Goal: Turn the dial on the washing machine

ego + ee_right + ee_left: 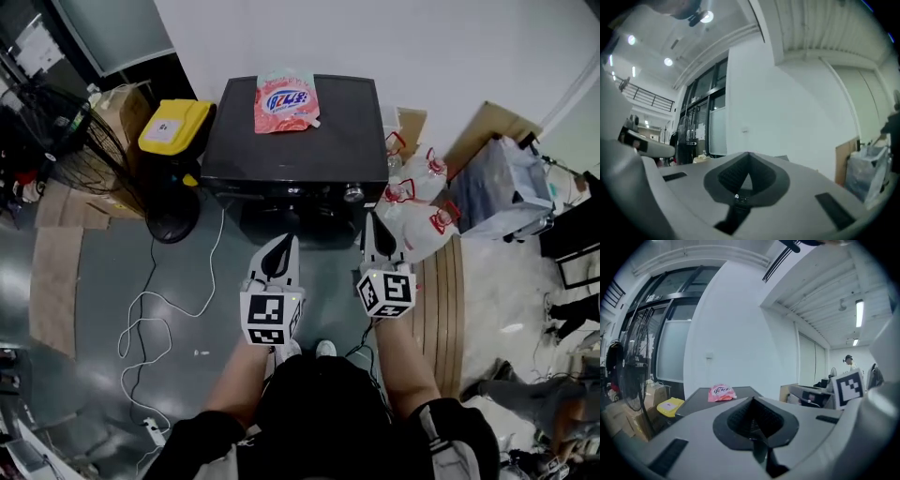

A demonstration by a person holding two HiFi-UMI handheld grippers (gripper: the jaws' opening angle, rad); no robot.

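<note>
The black washing machine stands against the white wall, with a pink detergent pouch lying on its lid. Its silver dial sits at the right end of the front panel. My left gripper is held in front of the machine, jaws shut and empty, below the panel's middle. My right gripper is shut and empty too, its tip just below and right of the dial, apart from it. In the left gripper view the closed left gripper points over the lid toward the pouch. The right gripper view shows the closed right gripper against the wall.
A yellow box and a black floor fan stand left of the machine. White bags with red handles crowd its right side, beside wooden planks. A white cable snakes over the grey floor.
</note>
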